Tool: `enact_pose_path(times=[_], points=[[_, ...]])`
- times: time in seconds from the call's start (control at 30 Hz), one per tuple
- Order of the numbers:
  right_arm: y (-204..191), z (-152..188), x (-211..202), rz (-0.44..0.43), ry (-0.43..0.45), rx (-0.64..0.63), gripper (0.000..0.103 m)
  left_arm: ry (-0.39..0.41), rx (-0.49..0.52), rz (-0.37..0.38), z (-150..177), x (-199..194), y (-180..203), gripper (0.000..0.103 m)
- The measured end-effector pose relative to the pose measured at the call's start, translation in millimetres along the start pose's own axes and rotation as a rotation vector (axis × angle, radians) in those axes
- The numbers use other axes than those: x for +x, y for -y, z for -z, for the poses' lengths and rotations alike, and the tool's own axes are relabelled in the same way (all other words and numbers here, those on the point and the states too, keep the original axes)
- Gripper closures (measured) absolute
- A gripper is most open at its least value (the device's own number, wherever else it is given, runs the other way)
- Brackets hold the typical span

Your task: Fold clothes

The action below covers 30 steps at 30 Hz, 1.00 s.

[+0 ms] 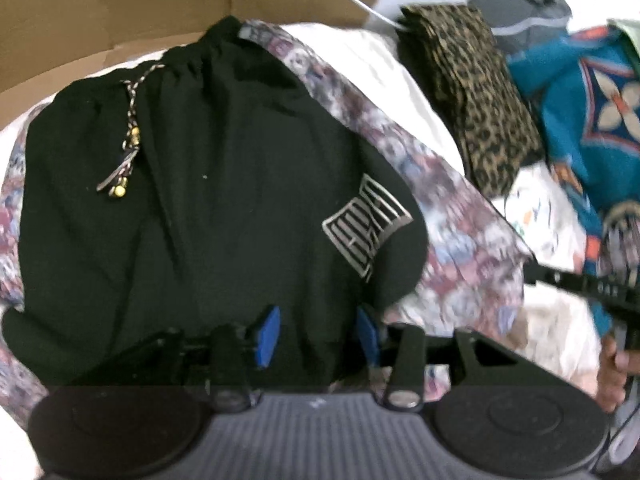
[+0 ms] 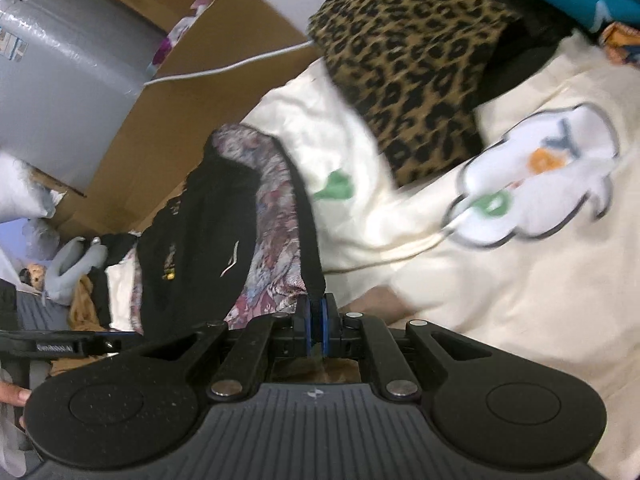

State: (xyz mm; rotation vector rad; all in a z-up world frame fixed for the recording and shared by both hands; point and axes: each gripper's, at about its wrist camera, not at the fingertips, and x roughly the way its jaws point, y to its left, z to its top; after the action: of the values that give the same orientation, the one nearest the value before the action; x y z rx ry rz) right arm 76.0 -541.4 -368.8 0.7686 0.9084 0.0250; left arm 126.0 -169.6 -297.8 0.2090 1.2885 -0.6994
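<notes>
Black shorts [image 1: 192, 184] lying flat on a floral cloth [image 1: 452, 240], drawstring [image 1: 128, 132] up top, logo patch [image 1: 366, 226] on the right. Left gripper [image 1: 316, 336] hovering over the hem, blue pads spread apart. Right gripper [image 2: 317, 316] pinched tight on a dark fabric edge [image 2: 310, 240]. Leopard-print stack [image 2: 412, 64] sitting on a cream sweatshirt [image 2: 500, 280]. Cardboard box [image 1: 120, 12] behind; can't tell what's inside.

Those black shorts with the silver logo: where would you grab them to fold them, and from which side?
Probably the near hem of the black shorts, coming in from the near side. That edge lies loose beside the open left gripper, while the gathered waistband with its drawstring sits bunched at the far end. The right gripper is shut on a dark strip of fabric.
</notes>
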Motion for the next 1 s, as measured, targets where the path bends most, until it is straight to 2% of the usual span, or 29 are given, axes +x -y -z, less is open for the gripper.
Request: enact_pose_path(times=[0.13,0.27,0.43,0.57,0.6,0.63,0.7,0.8,0.87,0.93,1.0], points=[[23.9,-11.5,-5.3,0.045,-0.006,-0.052,0.100,0.054,-0.106,0.019,17.8,5.6,0.0,0.057],[40.3,-15.7,0.1,0.052,-0.043,-0.111,0.100,0.069,-0.211,0.019,43.6,10.7,-3.6,0.057],[62.9,-10.4,8.0,0.023,-0.054,-0.082,0.100,0.099,-0.278,-0.017,73.9,19.8,-5.7,0.057],[78.6,-1.8,7.8,-0.019,-0.021,-0.028,0.095,0.213,-0.351,-0.027,94.8,10.8,-15.6,0.052],[82.6,0.7,6.9,-0.035,-0.011,-0.007,0.088,0.226,-0.363,-0.030,99.4,9.3,-19.0,0.052],[86.4,3.3,5.8,-0.051,-0.001,0.014,0.078,0.232,-0.368,-0.033,103.8,8.6,-22.2,0.052],[91.5,8.4,5.9,-0.082,0.013,0.047,0.069,0.239,-0.374,-0.026,112.0,9.7,-27.2,0.050],[96.5,16.3,9.7,-0.111,0.021,0.079,0.061,0.230,-0.382,-0.005,124.4,14.4,-30.8,0.048],[99.5,19.2,9.2,-0.128,0.040,0.103,0.061,0.233,-0.386,-0.022,130.3,13.4,-30.7,0.047],[102.4,21.3,7.1,-0.154,0.062,0.128,0.060,0.236,-0.401,-0.016,137.4,11.0,-33.1,0.041],[102.3,22.1,7.7,-0.161,0.070,0.138,0.055,0.216,-0.406,-0.010,145.5,13.4,-36.0,0.039]])
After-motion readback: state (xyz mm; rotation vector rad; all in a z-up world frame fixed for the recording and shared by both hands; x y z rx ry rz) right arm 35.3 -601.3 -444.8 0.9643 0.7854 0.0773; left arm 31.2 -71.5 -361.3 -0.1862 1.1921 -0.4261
